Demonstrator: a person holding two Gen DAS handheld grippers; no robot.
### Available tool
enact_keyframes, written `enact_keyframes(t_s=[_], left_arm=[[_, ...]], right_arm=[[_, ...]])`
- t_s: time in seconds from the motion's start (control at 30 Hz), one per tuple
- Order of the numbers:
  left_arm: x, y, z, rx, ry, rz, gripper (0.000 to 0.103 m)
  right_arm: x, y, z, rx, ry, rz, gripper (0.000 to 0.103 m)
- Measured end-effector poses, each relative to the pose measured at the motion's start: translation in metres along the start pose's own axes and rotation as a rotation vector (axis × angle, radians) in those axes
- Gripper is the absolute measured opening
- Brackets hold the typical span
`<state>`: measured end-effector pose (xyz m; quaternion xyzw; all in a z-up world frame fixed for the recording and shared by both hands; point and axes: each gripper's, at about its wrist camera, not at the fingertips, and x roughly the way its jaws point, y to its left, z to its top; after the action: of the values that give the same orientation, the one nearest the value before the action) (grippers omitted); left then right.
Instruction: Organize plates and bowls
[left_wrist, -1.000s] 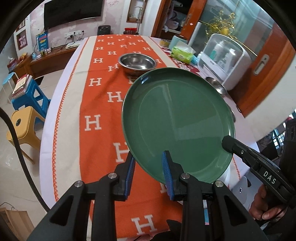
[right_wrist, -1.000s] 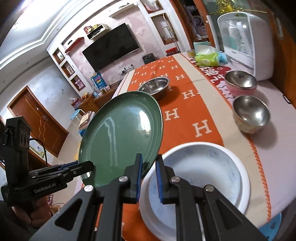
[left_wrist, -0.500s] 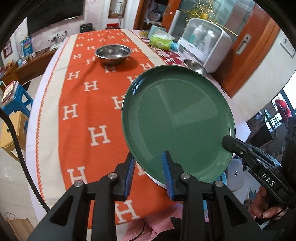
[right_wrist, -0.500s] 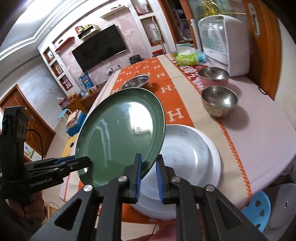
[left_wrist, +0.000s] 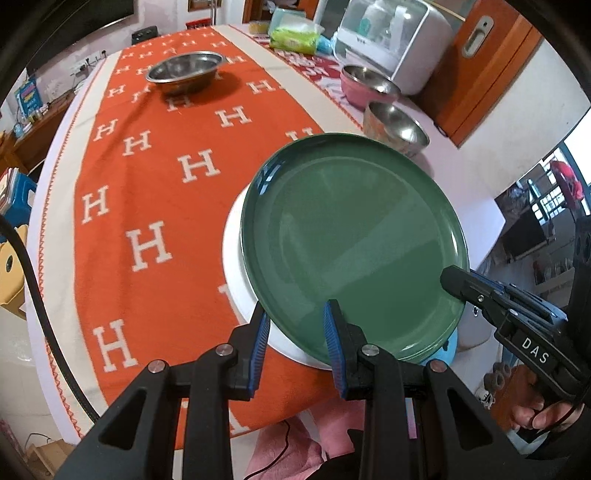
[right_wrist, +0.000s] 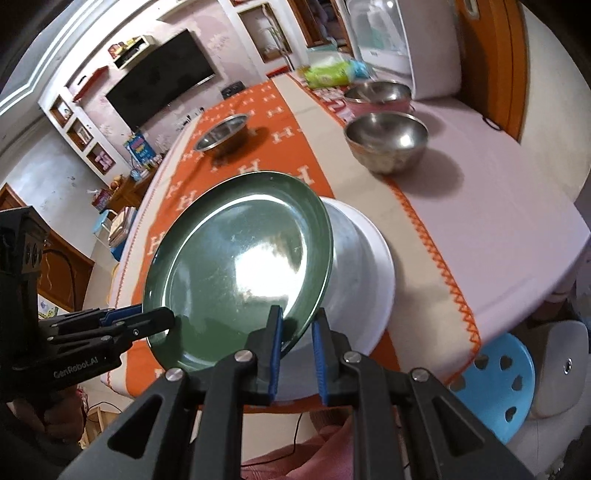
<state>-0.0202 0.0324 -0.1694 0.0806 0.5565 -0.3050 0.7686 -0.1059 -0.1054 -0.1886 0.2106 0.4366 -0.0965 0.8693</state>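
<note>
A green plate (left_wrist: 351, 243), its rim clamped by both the left gripper (left_wrist: 295, 332) and right gripper (right_wrist: 297, 334), hangs tilted just over a white plate (right_wrist: 373, 266) at the table's near edge. Stacking looks unfinished; three metal bowls (right_wrist: 386, 142) sit apart. Two plates, three bowls.
</note>
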Motion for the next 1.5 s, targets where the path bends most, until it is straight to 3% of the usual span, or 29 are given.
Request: enact_keyframes(t_s=[0.23, 0.7, 1.17, 1.5], left_arm=[[0.024, -0.003, 0.010, -0.030, 0.065, 0.001, 0.028], [0.047, 0.000, 0.022, -0.087, 0.121, 0.018, 0.029], [0.054, 0.000, 0.027, -0.074, 0.140, 0.036, 0.029], [0.043, 0.011, 0.031, -0.066, 0.107, 0.029, 0.033]], right_arm=[[0.017, -0.013, 0.007, 0.005, 0.074, -0.010, 0.016], [0.040, -0.021, 0.022, -0.011, 0.162, 0.001, 0.017], [0.044, -0.015, 0.028, -0.042, 0.187, -0.031, 0.022], [0.039, -0.014, 0.034, -0.016, 0.170, -0.072, 0.025]])
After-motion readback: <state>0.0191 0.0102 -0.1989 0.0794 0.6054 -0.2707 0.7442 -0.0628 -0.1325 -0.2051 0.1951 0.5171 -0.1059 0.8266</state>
